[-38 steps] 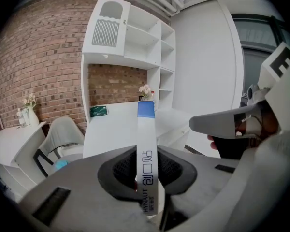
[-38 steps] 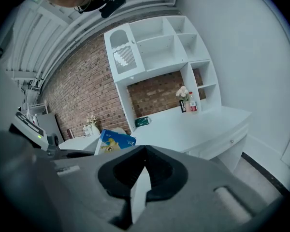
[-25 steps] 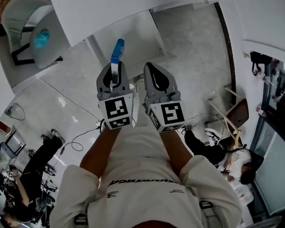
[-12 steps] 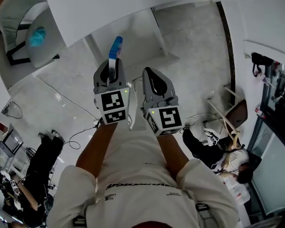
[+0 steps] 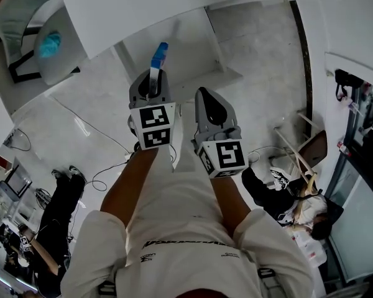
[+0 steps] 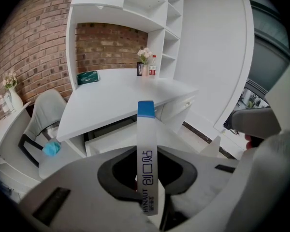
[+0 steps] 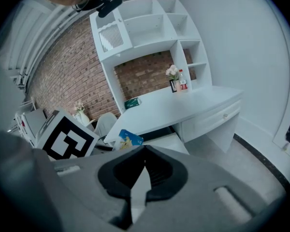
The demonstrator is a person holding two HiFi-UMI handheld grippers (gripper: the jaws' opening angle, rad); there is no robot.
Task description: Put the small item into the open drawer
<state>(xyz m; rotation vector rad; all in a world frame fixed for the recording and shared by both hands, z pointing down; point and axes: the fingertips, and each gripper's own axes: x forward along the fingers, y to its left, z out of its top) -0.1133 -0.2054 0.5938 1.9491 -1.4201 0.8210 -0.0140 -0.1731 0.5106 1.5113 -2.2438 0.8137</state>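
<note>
One flat adhesive-bandage pack (image 6: 146, 129), white with a blue end, sits clamped between the jaws of your left gripper (image 5: 151, 79). Its long axis runs straight out past the tips. The open drawer (image 6: 108, 137) lies ahead of and below that blue end, slightly to its left, under the front edge of the white counter (image 6: 116, 98). Your right gripper (image 7: 144, 151) hangs just beside, jaws together on nothing. The left one carries the load, so I judge the next move is to lower it forward along the pack's length.
</note>
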